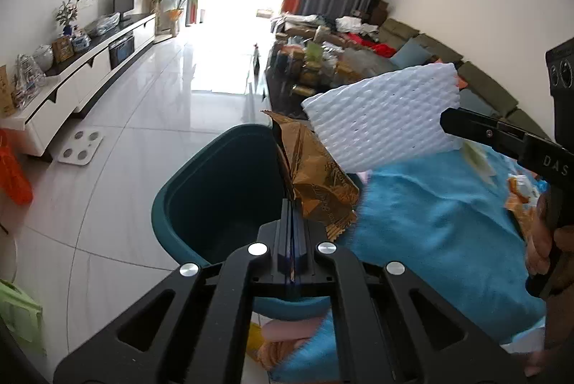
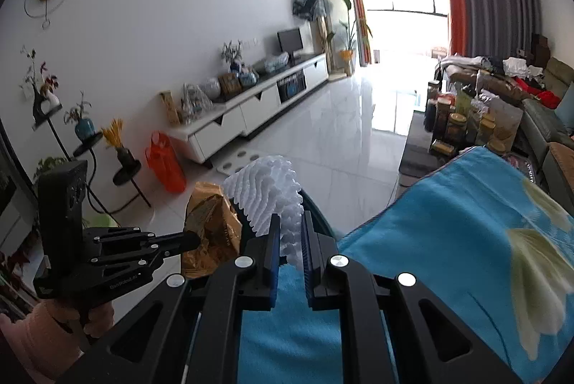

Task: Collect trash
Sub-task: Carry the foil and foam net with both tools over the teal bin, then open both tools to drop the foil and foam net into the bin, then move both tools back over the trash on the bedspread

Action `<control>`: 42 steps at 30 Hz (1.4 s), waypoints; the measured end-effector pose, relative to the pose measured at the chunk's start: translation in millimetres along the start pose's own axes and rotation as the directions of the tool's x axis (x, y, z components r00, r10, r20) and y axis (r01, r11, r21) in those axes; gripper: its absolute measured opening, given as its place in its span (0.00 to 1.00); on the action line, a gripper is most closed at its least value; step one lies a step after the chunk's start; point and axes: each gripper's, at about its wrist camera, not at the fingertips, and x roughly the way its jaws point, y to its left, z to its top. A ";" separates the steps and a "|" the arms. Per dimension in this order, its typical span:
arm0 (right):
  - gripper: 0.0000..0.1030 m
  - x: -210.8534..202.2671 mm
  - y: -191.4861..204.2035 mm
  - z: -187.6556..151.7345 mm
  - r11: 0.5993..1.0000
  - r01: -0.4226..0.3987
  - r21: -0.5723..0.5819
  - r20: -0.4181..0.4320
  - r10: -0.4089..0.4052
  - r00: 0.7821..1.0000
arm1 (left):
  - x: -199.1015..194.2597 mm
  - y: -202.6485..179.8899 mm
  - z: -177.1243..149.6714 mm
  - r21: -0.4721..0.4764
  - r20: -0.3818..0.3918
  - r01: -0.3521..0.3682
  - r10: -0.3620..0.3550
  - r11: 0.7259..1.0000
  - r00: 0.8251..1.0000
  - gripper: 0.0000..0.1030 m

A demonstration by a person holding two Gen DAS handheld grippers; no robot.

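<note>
In the left wrist view my left gripper (image 1: 291, 204) is shut on a crumpled gold-brown wrapper (image 1: 315, 176), held over the open mouth of a dark teal bin (image 1: 211, 190). To the right, my right gripper (image 1: 446, 122) is shut on a white foam net sheet (image 1: 387, 118), which hangs above the bin's right edge. The right wrist view shows the foam net (image 2: 269, 190) pinched between my right gripper's (image 2: 290, 228) blue pads. There my left gripper (image 2: 195, 240) with the wrapper (image 2: 211, 226) is at the left, and the bin's rim (image 2: 317, 208) peeks out behind.
A blue cloth (image 1: 430, 222) covers the table on the right, with more wrappers (image 1: 520, 194) on it. Beyond are glossy white floor tiles, a white scale (image 1: 80, 145), an orange bag (image 2: 165, 161), a TV cabinet (image 2: 258, 104), a cluttered coffee table (image 2: 462, 122) and a sofa.
</note>
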 end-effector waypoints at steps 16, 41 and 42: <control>0.36 71.2 5.0 -2.9 0.998 0.045 0.034 -0.165 -0.039 0.986 | 62.0 12.9 2.3 -0.063 -0.077 -0.061 0.056 0.996 0.996 0.36; 0.63 -223.3 -86.0 -128.9 0.891 0.389 0.234 0.133 -0.425 0.895 | 11.6 -254.3 -45.6 0.359 -0.074 0.443 -0.448 0.821 0.891 0.81; 0.63 -234.6 -92.6 -137.6 0.873 0.410 0.263 0.131 -0.453 0.882 | 14.5 -260.8 -48.9 0.360 -0.090 0.458 -0.458 0.813 0.884 0.80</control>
